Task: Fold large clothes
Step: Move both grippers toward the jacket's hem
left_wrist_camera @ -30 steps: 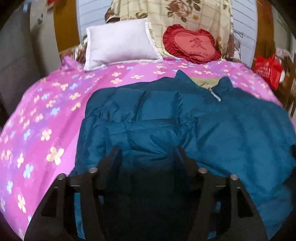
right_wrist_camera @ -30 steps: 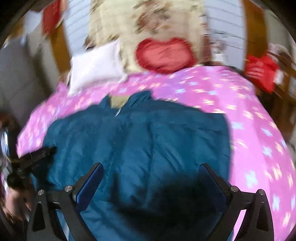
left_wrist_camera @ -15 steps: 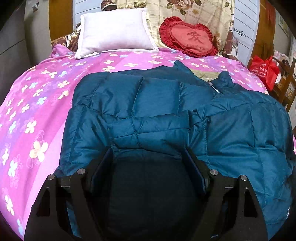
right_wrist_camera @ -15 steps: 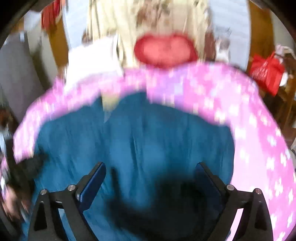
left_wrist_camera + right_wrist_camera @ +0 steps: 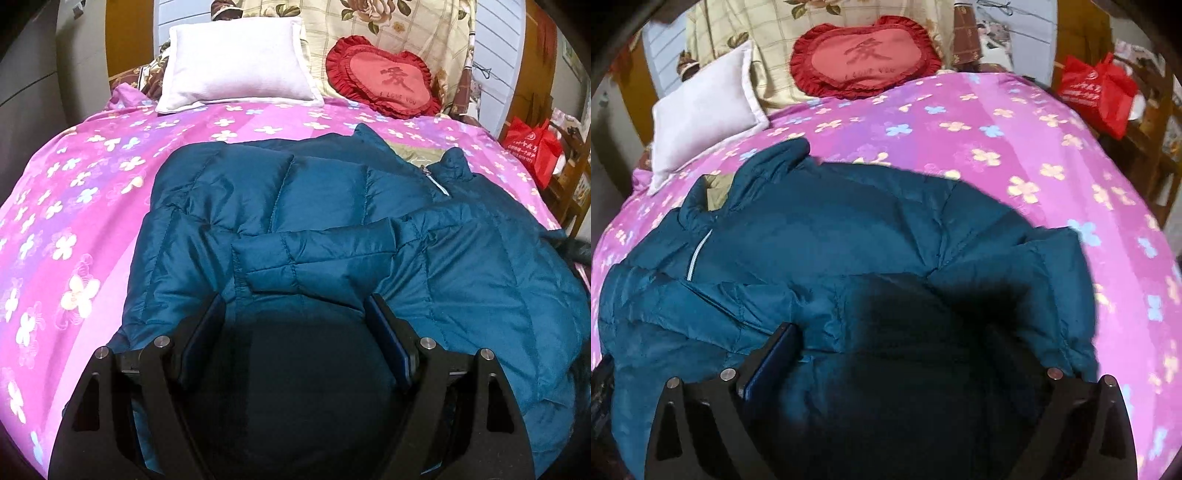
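Both of your tongs hang over the teal puffer jacket [image 5: 332, 206], which lies spread on the bed [image 5: 92, 192]. Your left tongs [image 5: 295, 339] stand apart, having just opened wider, with nothing pinched; the folded-over sleeve [image 5: 314, 254] lies just beyond their tips, on the jacket's chest. Your right tongs [image 5: 897, 354] look spread wide too, above the jacket's other half, but only the near finger [image 5: 772, 362] shows clearly. The far one is lost in dark shadow and puffed fabric, so you cannot tell whether cloth is caught there.

Writing you can read sits on the red heart cushion [image 5: 384, 77] beyond the jacket's collar: one large Chinese character with "I LOVE YOU" beneath it. A red bag [image 5: 532, 147], off the bed edge on the collar's side, carries white print too small to read.

Shadow from each tool blackens the jacket's near hem, which the frame also cuts off. A dark shape at the edge of the left view, beside the jacket, is too blurred to name.

The jacket itself is quilted in stitched panels, slightly shiny, zipped up with a pale zipper [image 5: 698, 254] below a standing collar [image 5: 775, 158], olive lining showing inside. A white pillow [image 5: 236, 66] rests past the collar, beside the cushion.
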`<action>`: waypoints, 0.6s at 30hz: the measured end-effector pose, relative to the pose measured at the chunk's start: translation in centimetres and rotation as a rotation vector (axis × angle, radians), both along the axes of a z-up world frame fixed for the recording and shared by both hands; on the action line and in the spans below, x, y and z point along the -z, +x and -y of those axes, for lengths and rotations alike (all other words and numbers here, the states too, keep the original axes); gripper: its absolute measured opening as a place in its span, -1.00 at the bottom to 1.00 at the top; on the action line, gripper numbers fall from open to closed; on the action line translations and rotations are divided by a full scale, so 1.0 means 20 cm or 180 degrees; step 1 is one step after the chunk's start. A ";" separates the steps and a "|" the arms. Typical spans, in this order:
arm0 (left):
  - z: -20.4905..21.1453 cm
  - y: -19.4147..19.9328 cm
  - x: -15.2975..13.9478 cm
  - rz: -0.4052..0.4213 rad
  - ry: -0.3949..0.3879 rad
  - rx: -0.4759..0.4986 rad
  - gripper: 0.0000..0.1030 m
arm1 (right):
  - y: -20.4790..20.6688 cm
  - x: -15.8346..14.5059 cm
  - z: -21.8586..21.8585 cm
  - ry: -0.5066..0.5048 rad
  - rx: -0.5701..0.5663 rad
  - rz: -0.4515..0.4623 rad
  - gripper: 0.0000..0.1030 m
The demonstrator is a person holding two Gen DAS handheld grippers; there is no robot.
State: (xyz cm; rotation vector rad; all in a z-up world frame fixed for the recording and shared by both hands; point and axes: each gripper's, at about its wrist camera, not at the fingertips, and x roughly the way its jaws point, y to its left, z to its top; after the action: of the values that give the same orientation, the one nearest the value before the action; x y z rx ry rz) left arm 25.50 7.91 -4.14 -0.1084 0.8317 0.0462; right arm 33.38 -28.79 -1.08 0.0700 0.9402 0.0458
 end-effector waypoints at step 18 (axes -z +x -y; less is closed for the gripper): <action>0.01 0.01 0.01 -0.0076 0.0091 -0.0100 0.55 | -0.64 -0.19 -0.27 0.0043 -0.0362 0.0817 1.00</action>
State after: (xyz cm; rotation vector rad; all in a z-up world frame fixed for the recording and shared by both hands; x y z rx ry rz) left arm 25.80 7.72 -4.34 -0.0940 0.8529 0.0890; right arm 20.68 -23.47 2.65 0.0224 0.6865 0.1628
